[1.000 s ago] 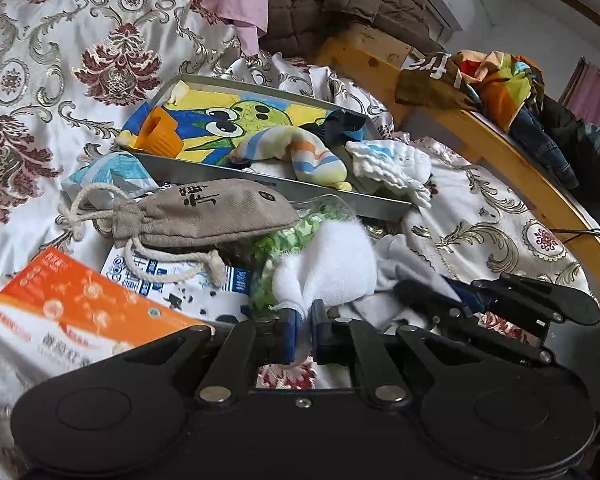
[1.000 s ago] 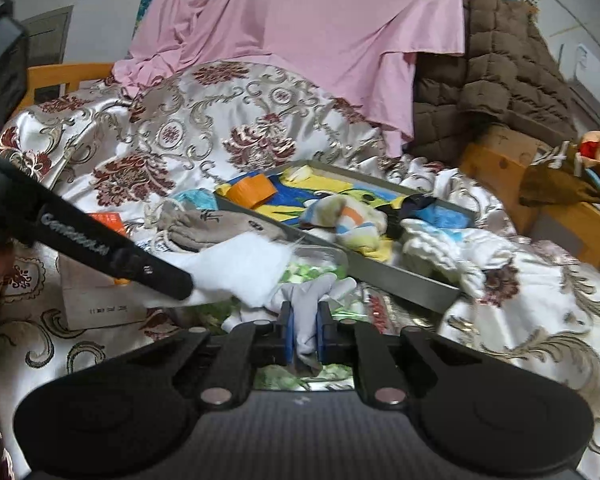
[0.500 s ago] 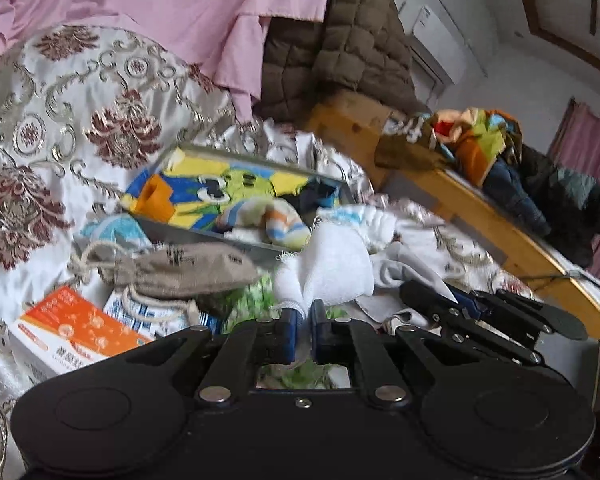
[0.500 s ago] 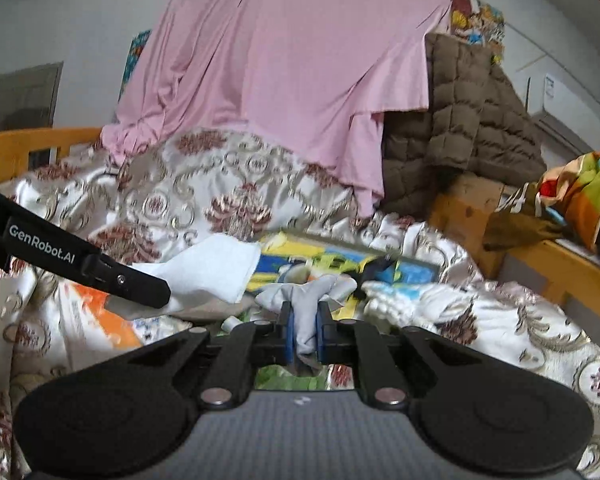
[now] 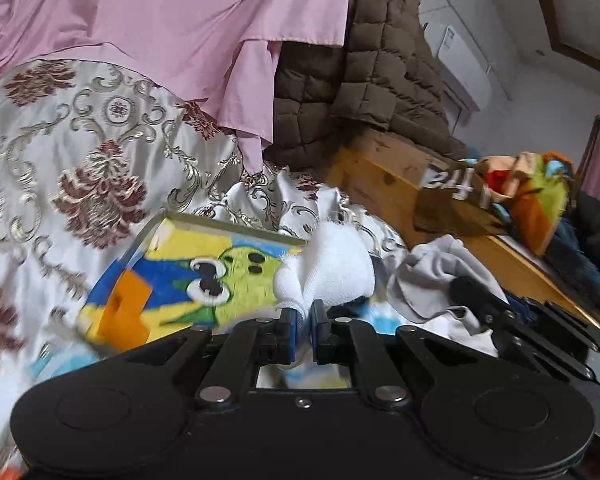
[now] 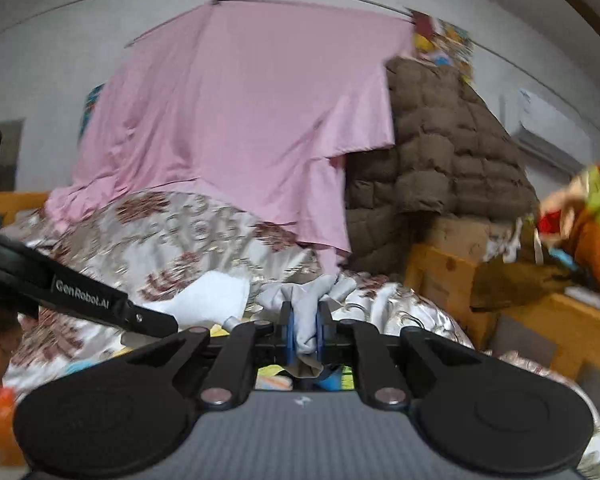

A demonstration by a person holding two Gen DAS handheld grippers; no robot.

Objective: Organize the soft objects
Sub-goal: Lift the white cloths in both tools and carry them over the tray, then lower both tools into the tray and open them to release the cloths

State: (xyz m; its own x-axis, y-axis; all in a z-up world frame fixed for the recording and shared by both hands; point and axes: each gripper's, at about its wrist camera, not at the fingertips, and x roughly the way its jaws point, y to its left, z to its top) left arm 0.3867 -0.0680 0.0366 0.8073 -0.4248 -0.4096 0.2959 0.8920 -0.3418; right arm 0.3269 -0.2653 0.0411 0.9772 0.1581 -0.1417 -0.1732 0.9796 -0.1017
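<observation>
My left gripper (image 5: 304,318) is shut on a white cloth (image 5: 332,272) and holds it in the air over the near edge of the grey tray (image 5: 228,222) with the cartoon-frog lining. My right gripper (image 6: 304,330) is shut on a light grey cloth (image 6: 306,304), also lifted. In the left wrist view the grey cloth (image 5: 432,280) hangs to the right, above the other gripper's black body. In the right wrist view the white cloth (image 6: 212,298) shows at the left, beside the left gripper's arm (image 6: 80,300).
An orange object (image 5: 126,314) lies in the tray's left part. The patterned bedspread (image 5: 80,152) runs left and back. A pink sheet (image 5: 160,32) and a brown quilt (image 5: 372,80) hang behind. A wooden bed frame (image 5: 384,172) with piled clothes (image 5: 536,196) is at the right.
Both grippers have risen and tilted upward with their cloths. The pouch, boxes and the items in the tray's right half have dropped out of view.
</observation>
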